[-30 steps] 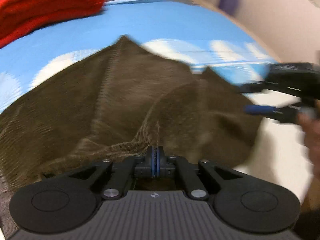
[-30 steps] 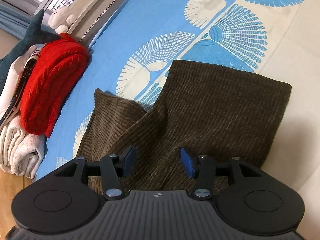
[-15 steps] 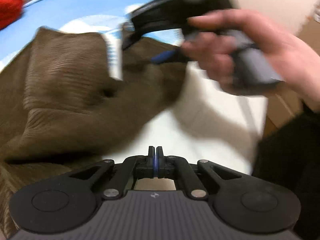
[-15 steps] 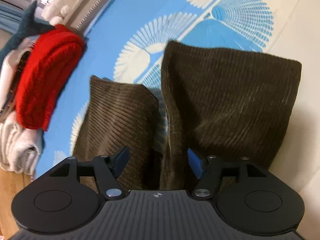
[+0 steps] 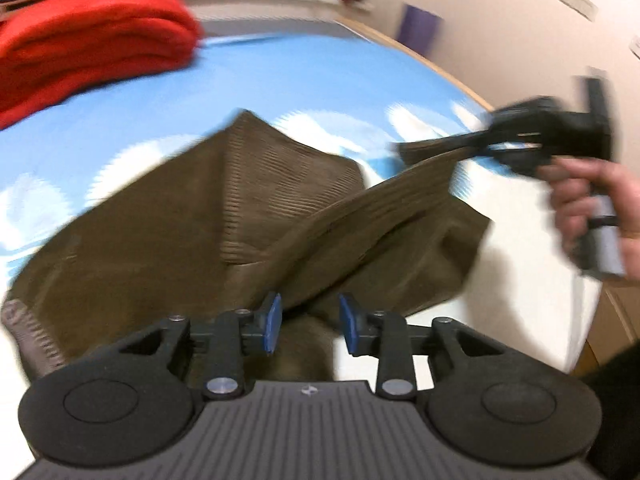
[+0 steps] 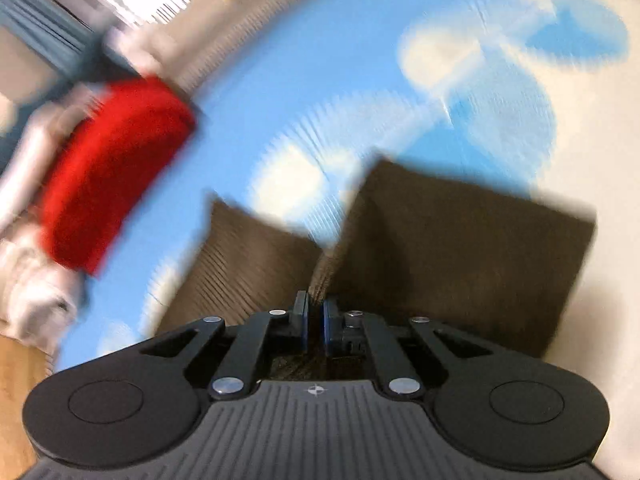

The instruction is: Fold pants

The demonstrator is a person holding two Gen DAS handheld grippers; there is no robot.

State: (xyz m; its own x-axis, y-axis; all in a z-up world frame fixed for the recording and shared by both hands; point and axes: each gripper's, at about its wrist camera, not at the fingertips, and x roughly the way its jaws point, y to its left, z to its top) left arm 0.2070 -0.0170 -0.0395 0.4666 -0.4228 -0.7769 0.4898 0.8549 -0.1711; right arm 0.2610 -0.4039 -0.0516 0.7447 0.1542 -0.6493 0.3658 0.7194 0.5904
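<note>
The brown corduroy pants (image 5: pixel 224 216) lie on the blue and white bedspread (image 5: pixel 280 80). My left gripper (image 5: pixel 308 322) is open, with a fold of the pants rising between its blue pads. In the left wrist view my right gripper (image 5: pixel 472 148) is shut on a raised edge of the pants at the right and pulls it taut. In the right wrist view the right gripper (image 6: pixel 315 322) is shut on a ridge of the pants (image 6: pixel 460 240), with both legs spread ahead. Both views are motion-blurred.
A folded red garment (image 5: pixel 88 44) lies at the far left of the bed, also in the right wrist view (image 6: pixel 116 168), beside pale folded cloth (image 6: pixel 28 280). The bed's wooden edge (image 5: pixel 424 60) and a wall are at the right.
My left gripper has opened and swung back over the pants. My right gripper has shut on the pants' edge and lifted it.
</note>
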